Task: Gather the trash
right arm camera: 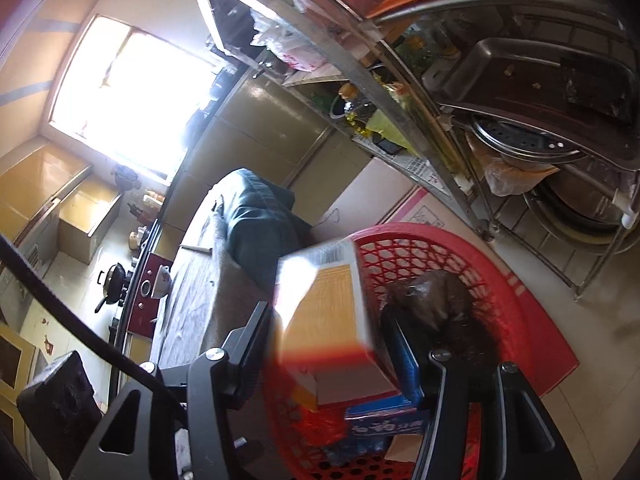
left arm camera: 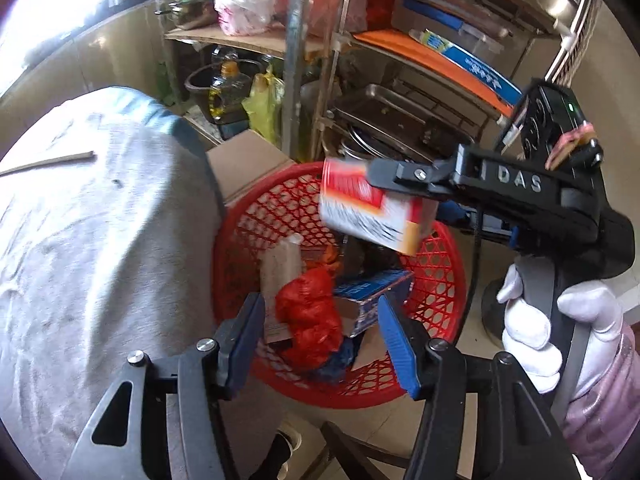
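Trash box [left arm camera: 372, 208] sits between the right gripper [right arm camera: 324, 344] jaws, seemingly slipping free above the red basket [left arm camera: 256, 216]. Left gripper [left arm camera: 320, 332] gapes empty just over it.

A bright window [right arm camera: 120, 92] lights tiled walls, a metal shelving rack [left arm camera: 320, 60] and pale floor [right arm camera: 592, 320].

Daylit, from a blown-out window [right arm camera: 124, 92] at left. Heavy fisheye bending, dark vignette at the corners. Motion blur on the carton [left arm camera: 372, 208] over the red basket [left arm camera: 440, 276]. Glare on the metal rack [right arm camera: 360, 64]. Basket contents dim, soft.
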